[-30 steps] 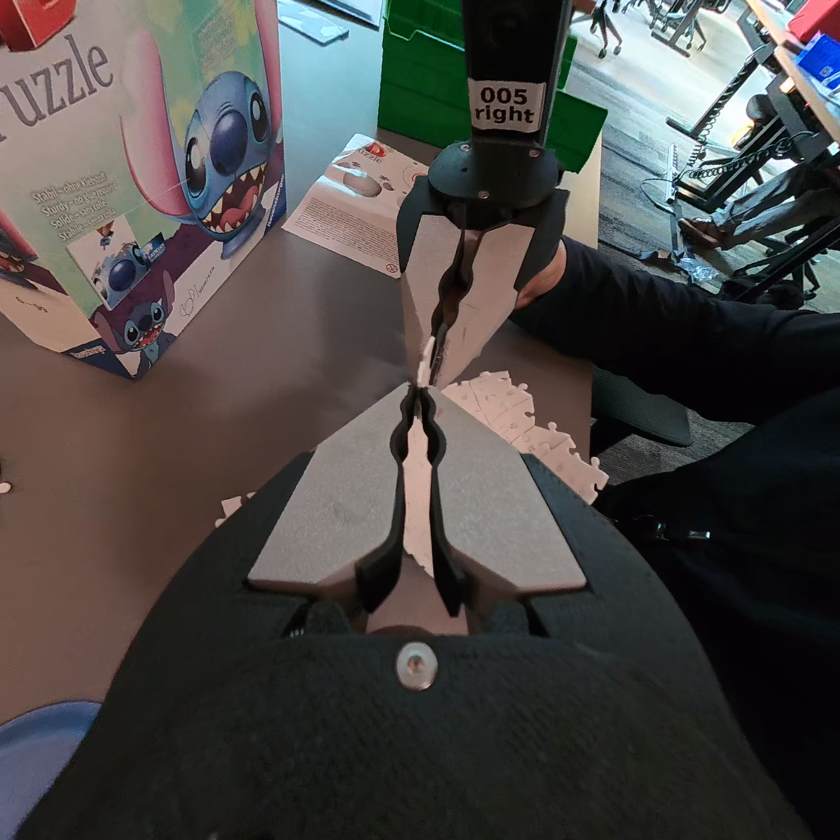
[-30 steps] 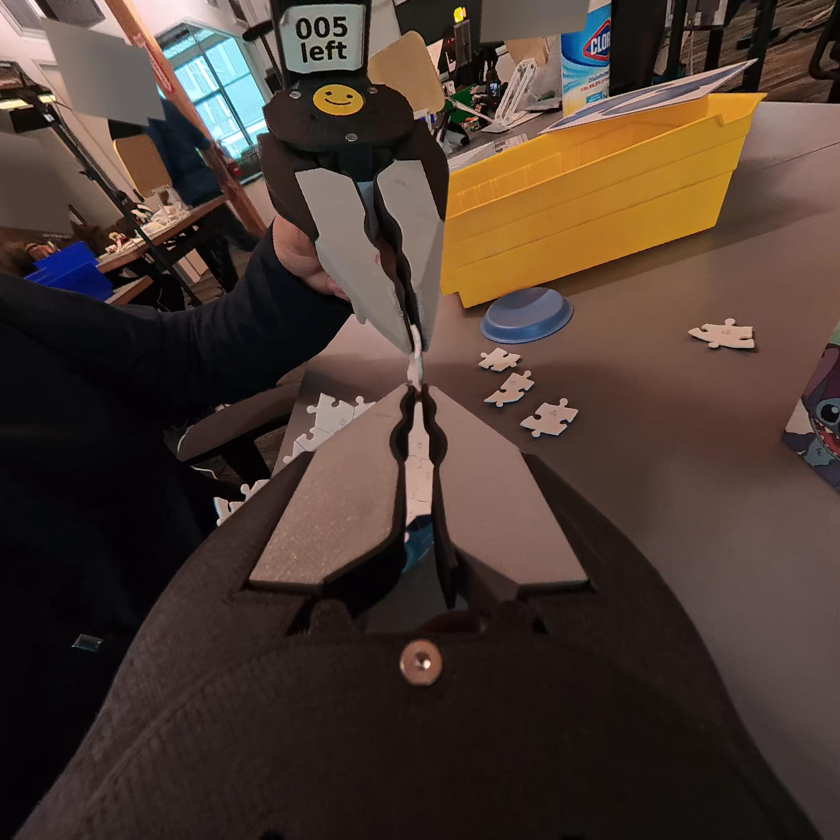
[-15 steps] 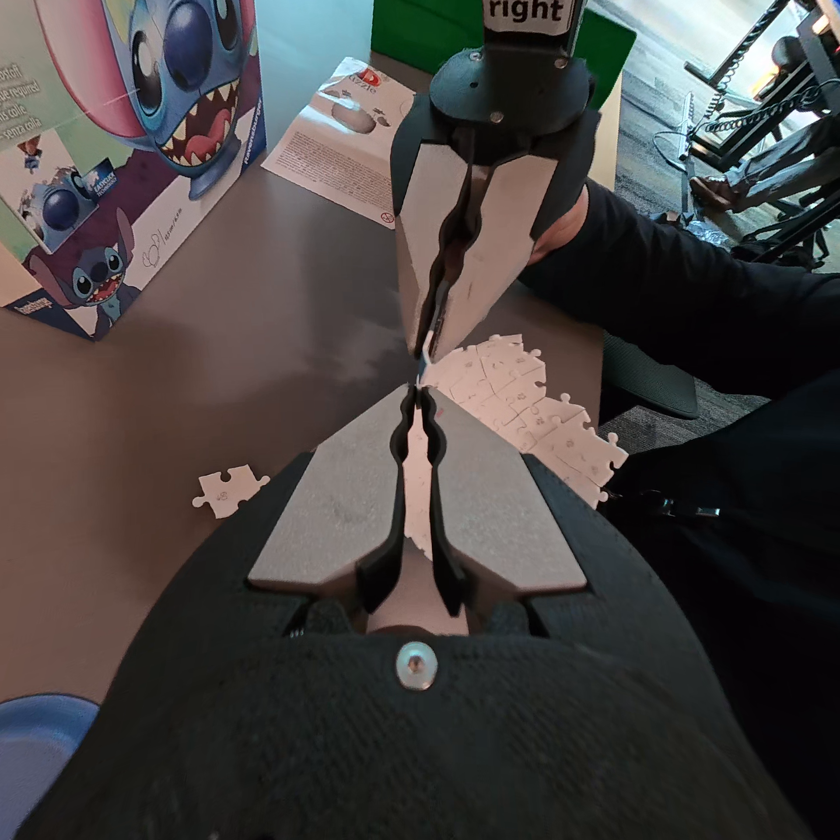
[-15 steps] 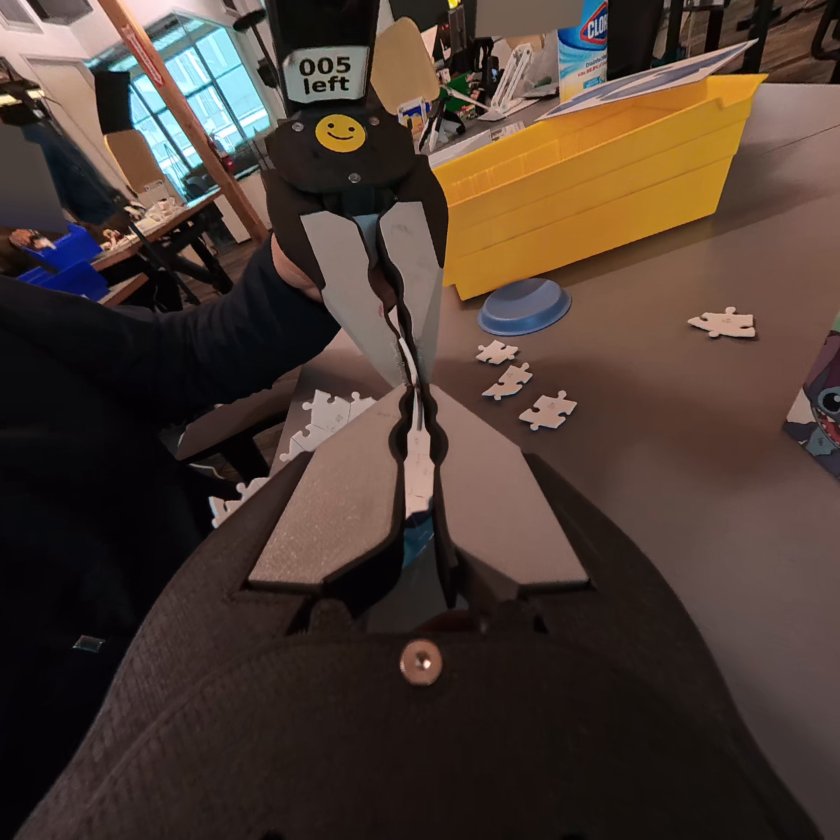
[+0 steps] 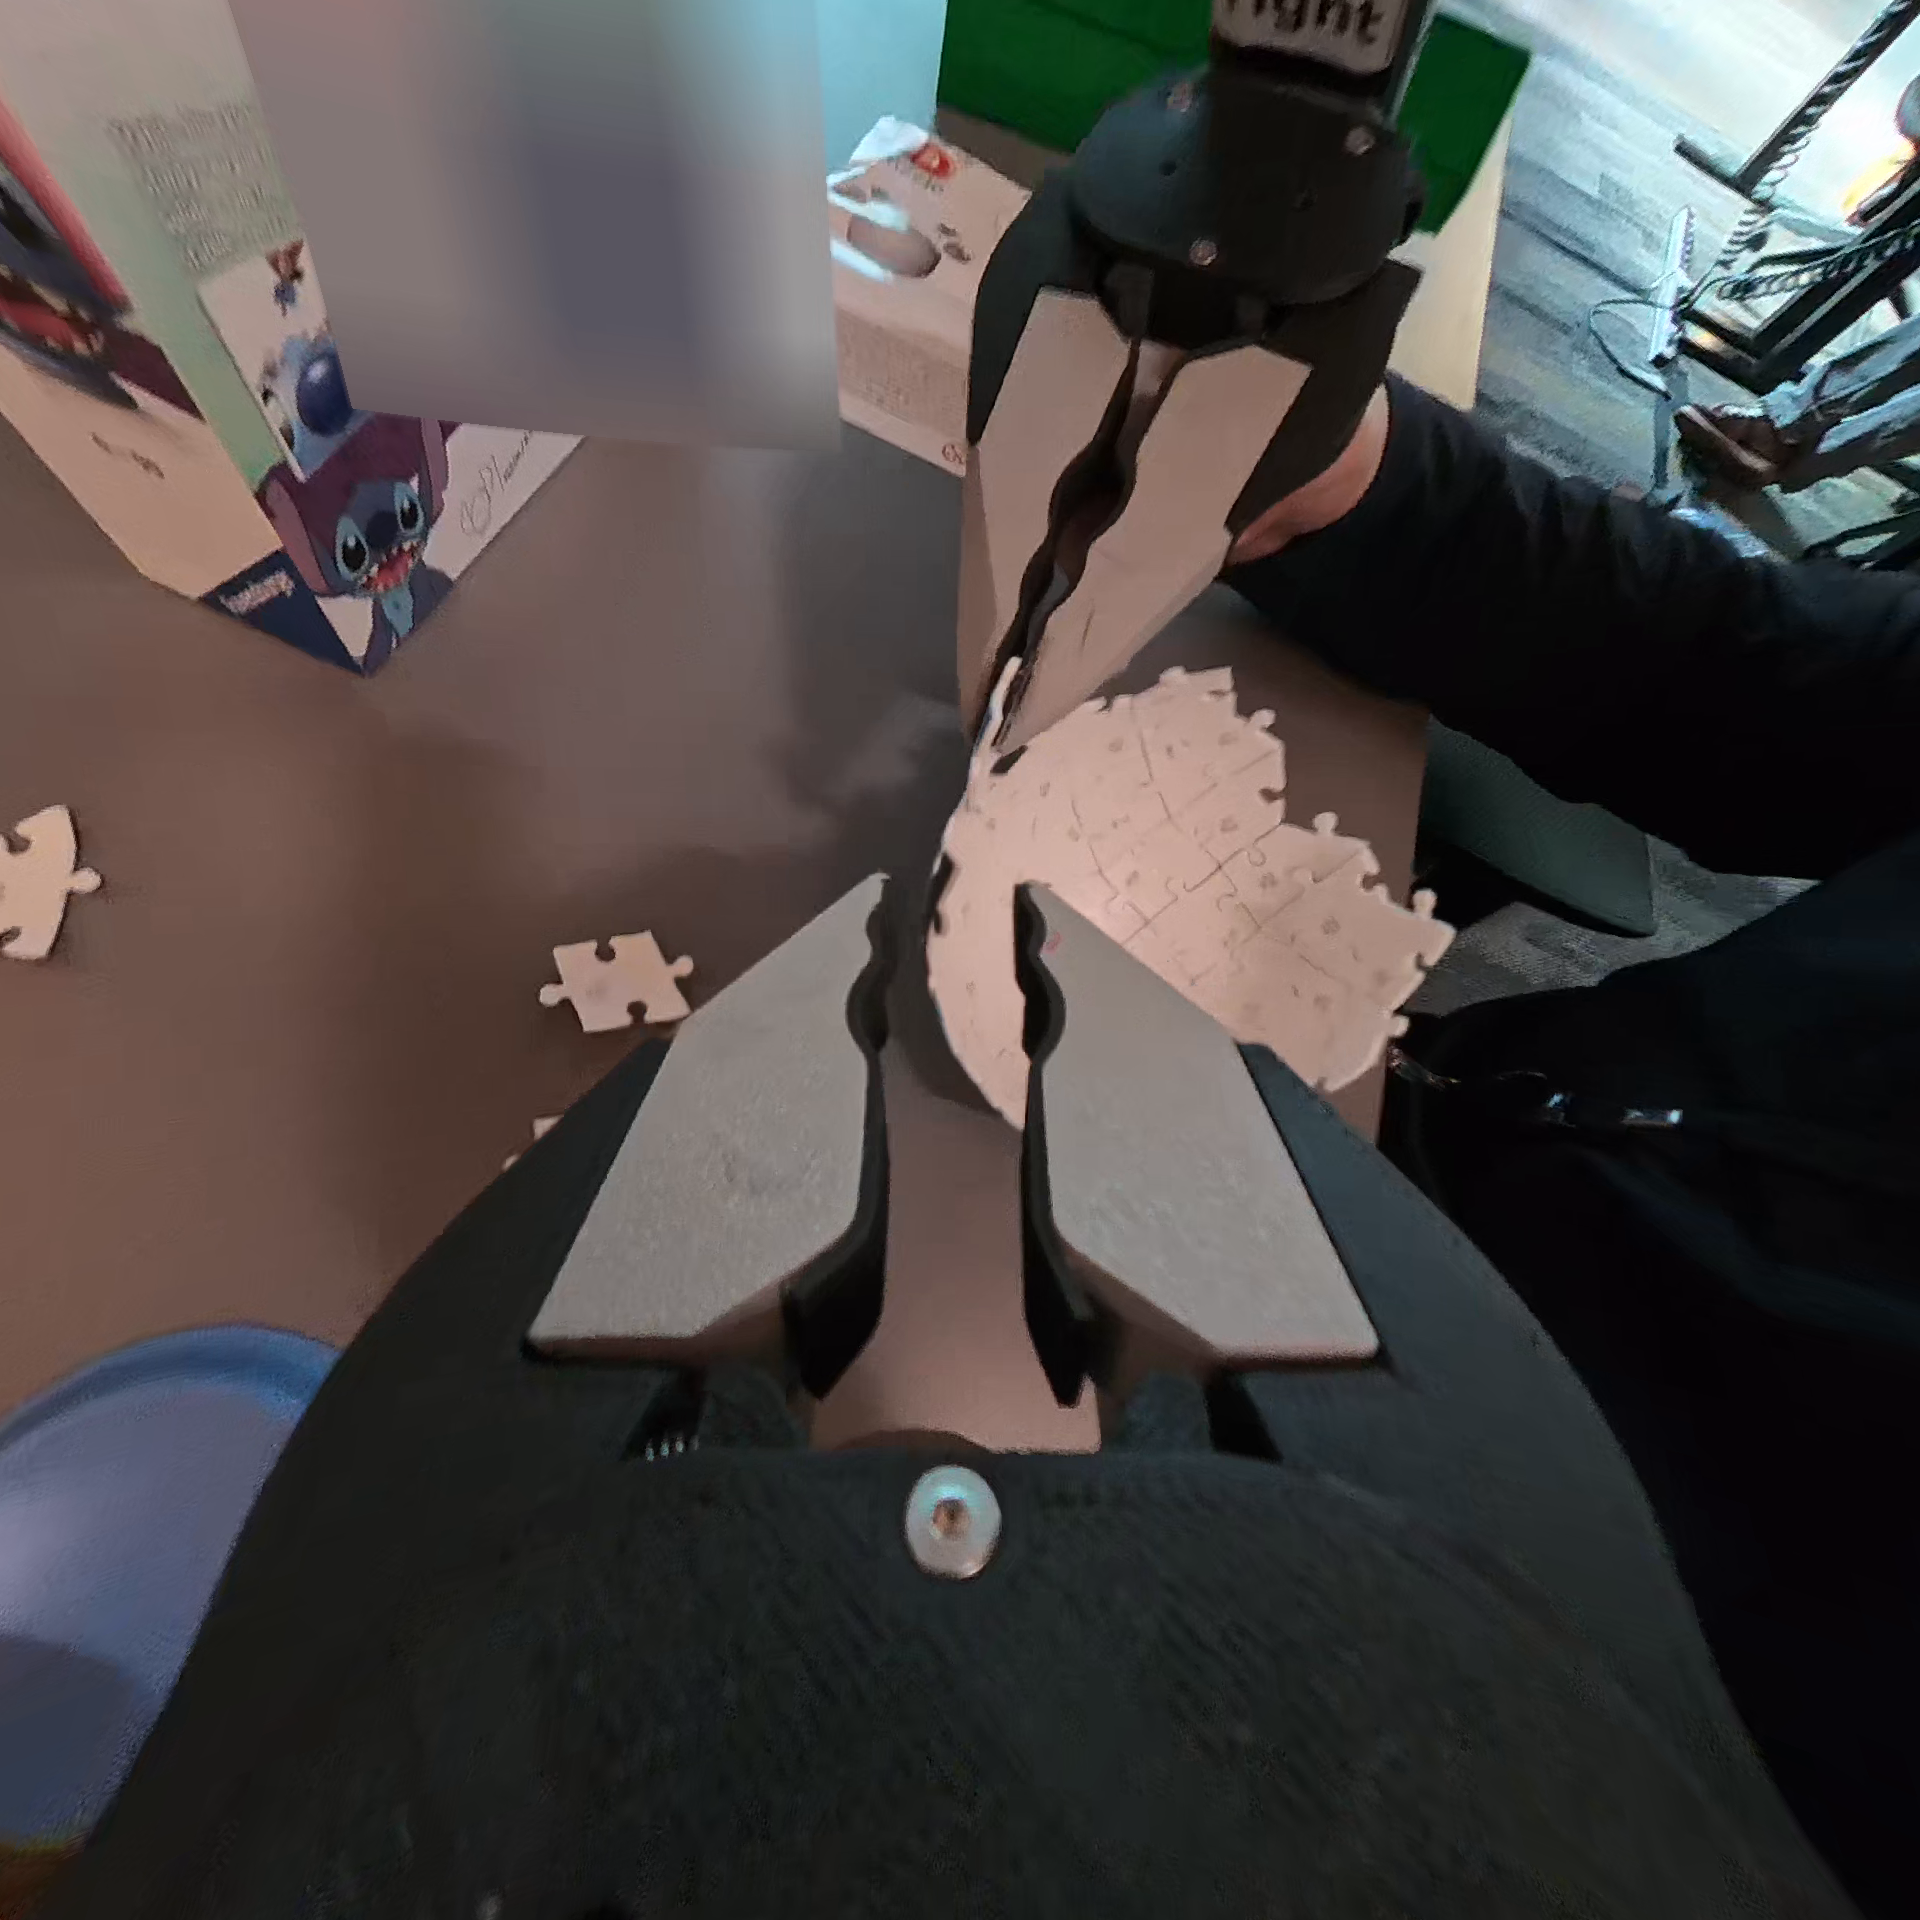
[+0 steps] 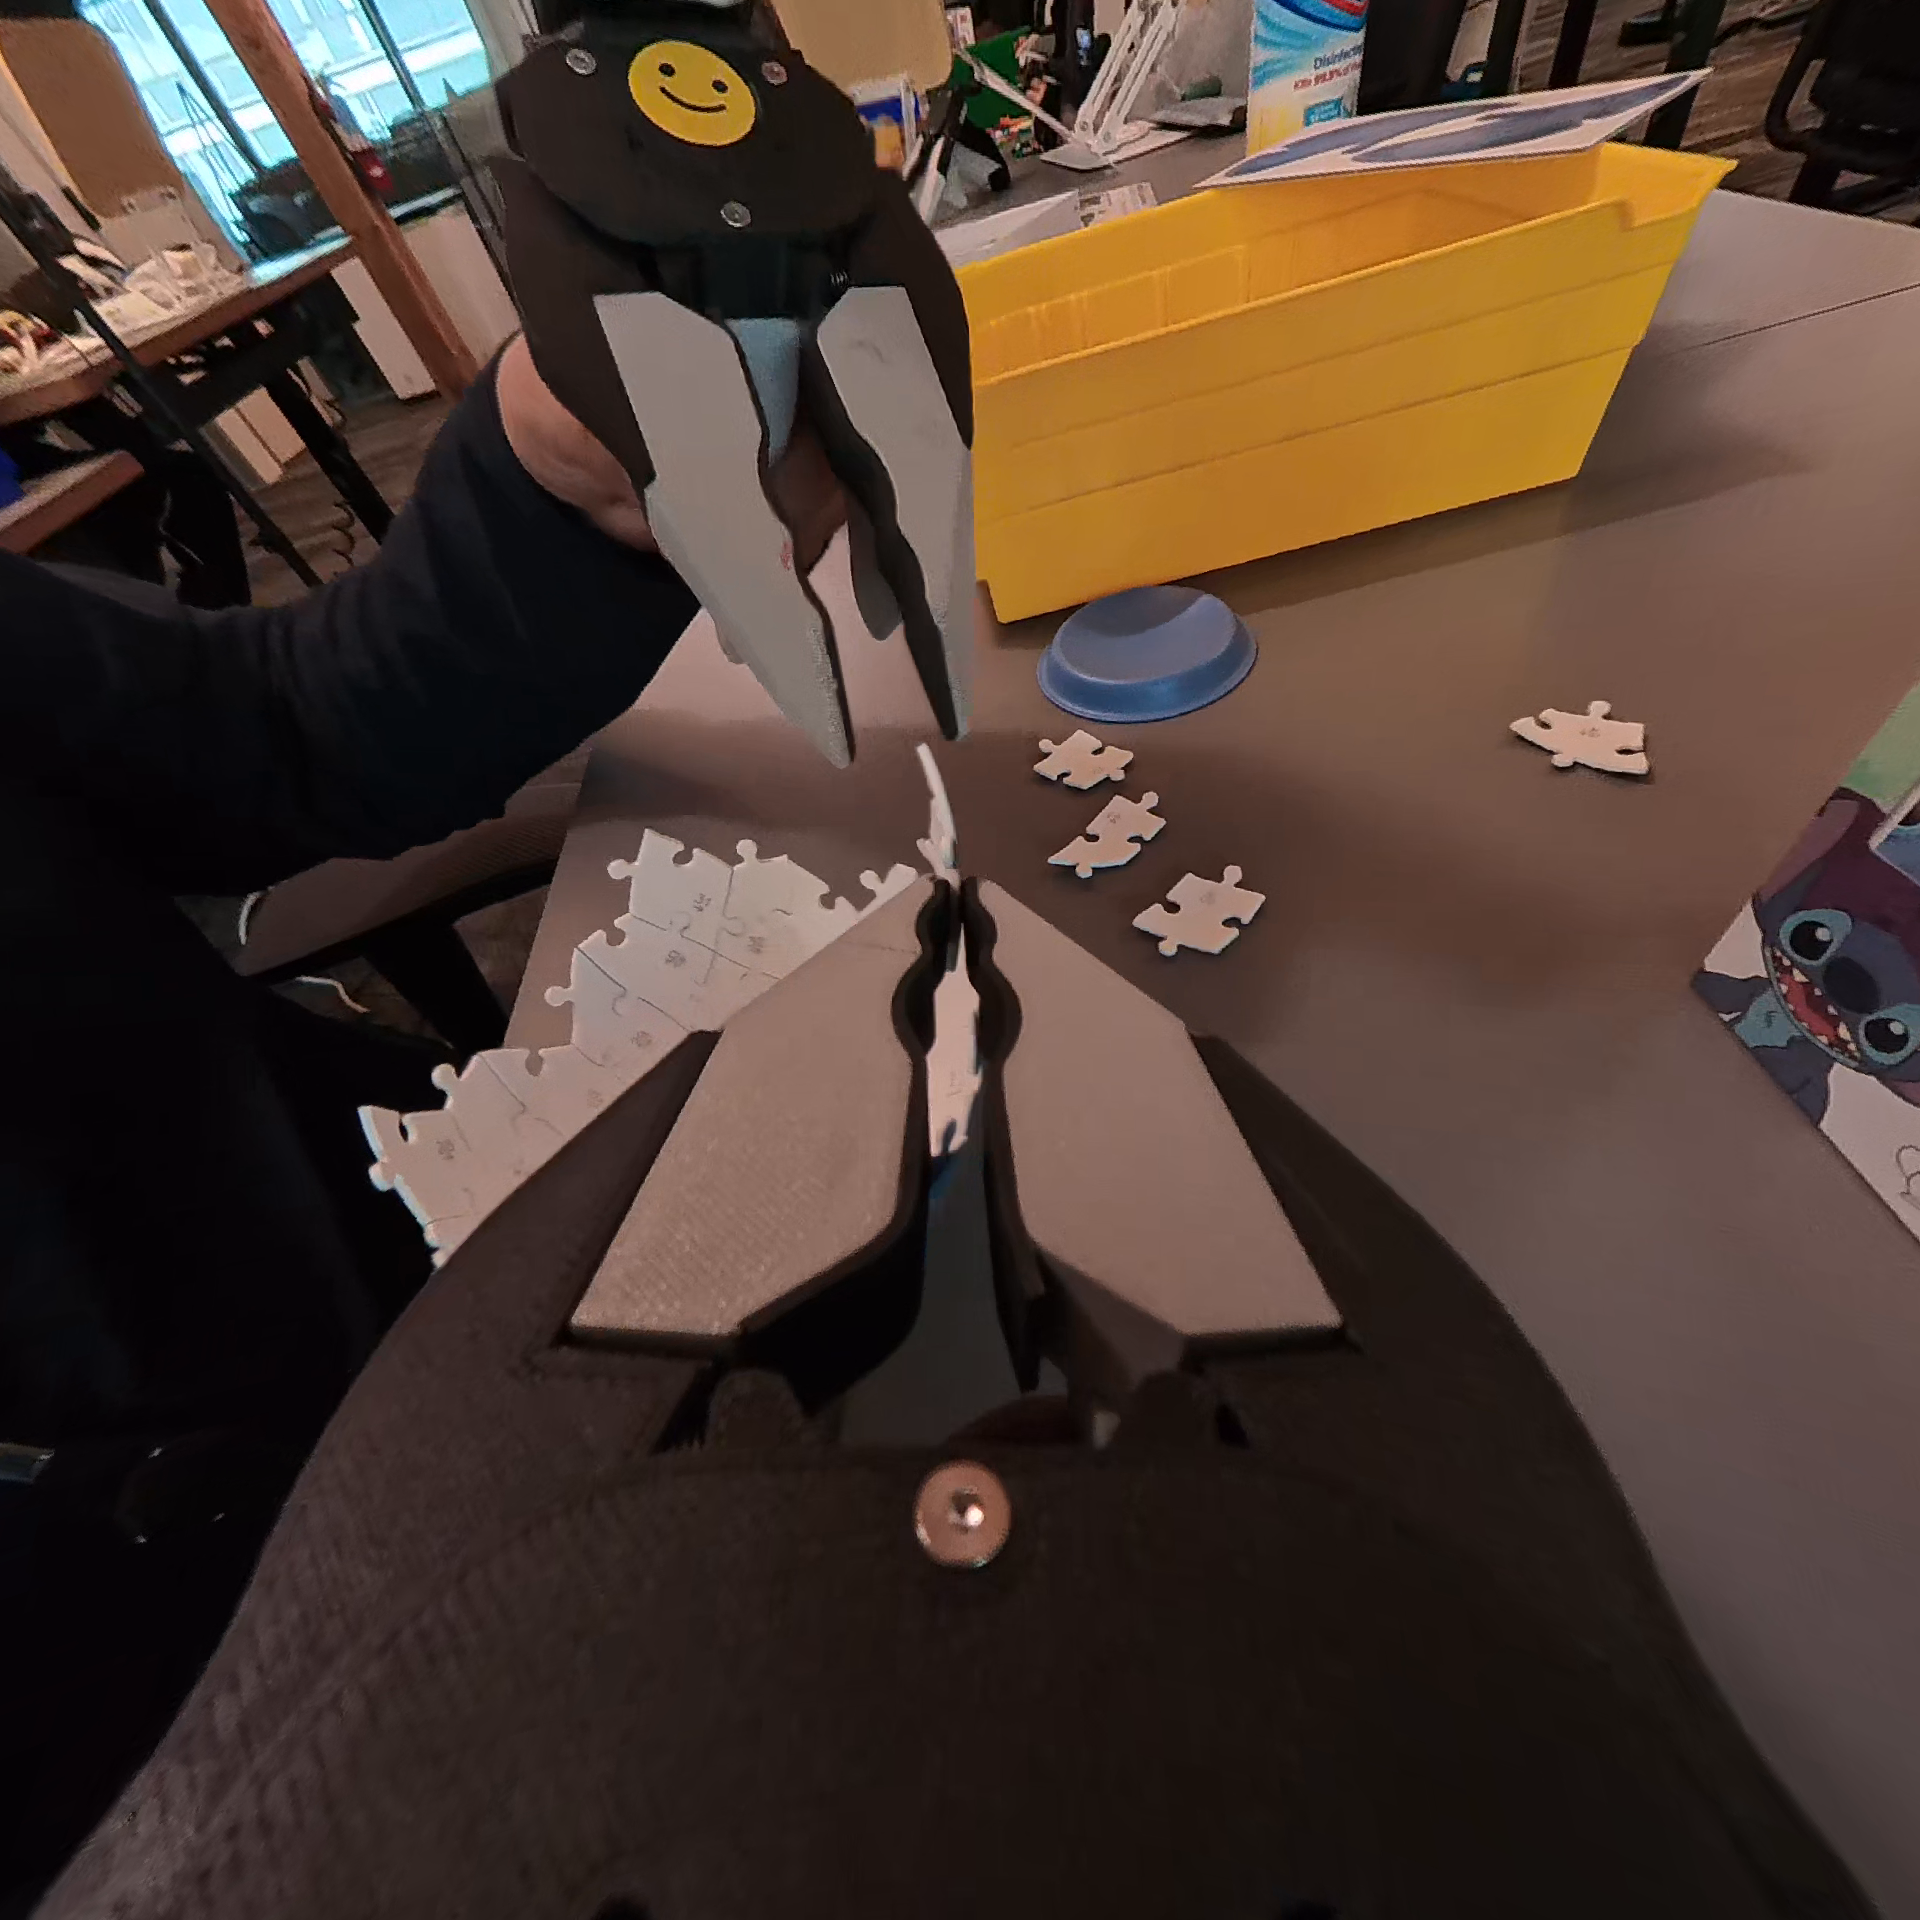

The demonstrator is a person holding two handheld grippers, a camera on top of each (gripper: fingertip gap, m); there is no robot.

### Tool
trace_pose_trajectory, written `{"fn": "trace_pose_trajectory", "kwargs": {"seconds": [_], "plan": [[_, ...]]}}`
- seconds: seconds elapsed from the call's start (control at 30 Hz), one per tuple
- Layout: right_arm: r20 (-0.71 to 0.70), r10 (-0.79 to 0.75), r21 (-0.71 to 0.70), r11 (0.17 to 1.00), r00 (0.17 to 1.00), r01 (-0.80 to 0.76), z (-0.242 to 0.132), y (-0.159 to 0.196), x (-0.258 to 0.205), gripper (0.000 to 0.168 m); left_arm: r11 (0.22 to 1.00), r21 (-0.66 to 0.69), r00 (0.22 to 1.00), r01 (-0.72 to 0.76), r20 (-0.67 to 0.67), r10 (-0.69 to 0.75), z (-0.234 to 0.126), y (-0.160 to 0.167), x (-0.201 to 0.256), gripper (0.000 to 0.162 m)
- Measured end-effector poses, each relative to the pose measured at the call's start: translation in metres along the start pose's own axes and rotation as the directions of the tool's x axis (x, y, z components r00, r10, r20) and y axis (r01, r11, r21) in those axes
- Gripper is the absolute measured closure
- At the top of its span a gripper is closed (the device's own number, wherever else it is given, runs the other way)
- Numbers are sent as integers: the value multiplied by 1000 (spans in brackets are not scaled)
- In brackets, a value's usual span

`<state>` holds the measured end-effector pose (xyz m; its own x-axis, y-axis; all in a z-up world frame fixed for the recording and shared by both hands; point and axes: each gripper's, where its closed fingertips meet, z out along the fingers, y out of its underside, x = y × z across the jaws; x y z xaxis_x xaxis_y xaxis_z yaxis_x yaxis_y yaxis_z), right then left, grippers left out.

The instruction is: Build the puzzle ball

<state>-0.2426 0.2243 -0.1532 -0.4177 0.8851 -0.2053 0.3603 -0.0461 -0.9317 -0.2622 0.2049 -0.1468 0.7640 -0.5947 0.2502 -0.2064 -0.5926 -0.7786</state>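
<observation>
Holding the curved sheet of joined puzzle pieces [image 5: 1174,862] by its near-left edge, the right gripper [image 6: 954,894] is pinched tight on it, white undersides up, above the near edge of the grey table [image 6: 1558,1039]. The left gripper [image 6: 902,743] hangs just above the sheet's top edge with its fingers spread apart and nothing between them; in the left wrist view the sheet shows through the gap without being touched.

The sheet is judged to be light, thin and fairly stiff in each piece, but weak at the joints: a twist or a hard squeeze would likely pop pieces apart. A hold is best taken on the rim, across a whole piece rather than on a tab, with the second claw close by to support it.

Loose pieces [image 6: 1200,912] lie face down on the table to the right, one more [image 6: 1581,736] farther right. A blue dish-shaped stand [image 6: 1146,655] sits beyond them, in front of stacked yellow bins [image 6: 1299,416]. The puzzle box [image 5: 343,488] stands at the far left in the left wrist view, with a leaflet [image 5: 904,312] and a green bin [image 5: 1039,62] behind. Desks, chairs and windows of an open workroom are seen beyond.
</observation>
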Motion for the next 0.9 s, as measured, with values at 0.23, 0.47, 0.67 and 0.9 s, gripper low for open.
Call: {"fn": "trace_pose_trajectory", "kwargs": {"seconds": [0.23,0.47,0.67,0.9], "plan": [[-12,-62,-59,996,998,61,4,4,-1,168,999,47,1000,2,-26,-1,3,11,-9,139],[-14,-68,-56,996,998,67,4,-3,3,168,985,170,999,24,-37,-18,2,3,-28,138],[-22,-58,-56,997,998,57,9,1,4,168,974,218,998,65,6,-68,6,3,-40,138],[10,-26,-5,1000,1000,26,9,-1,1,168,973,221,996,72,26,-80,3,6,-44,138]]}}
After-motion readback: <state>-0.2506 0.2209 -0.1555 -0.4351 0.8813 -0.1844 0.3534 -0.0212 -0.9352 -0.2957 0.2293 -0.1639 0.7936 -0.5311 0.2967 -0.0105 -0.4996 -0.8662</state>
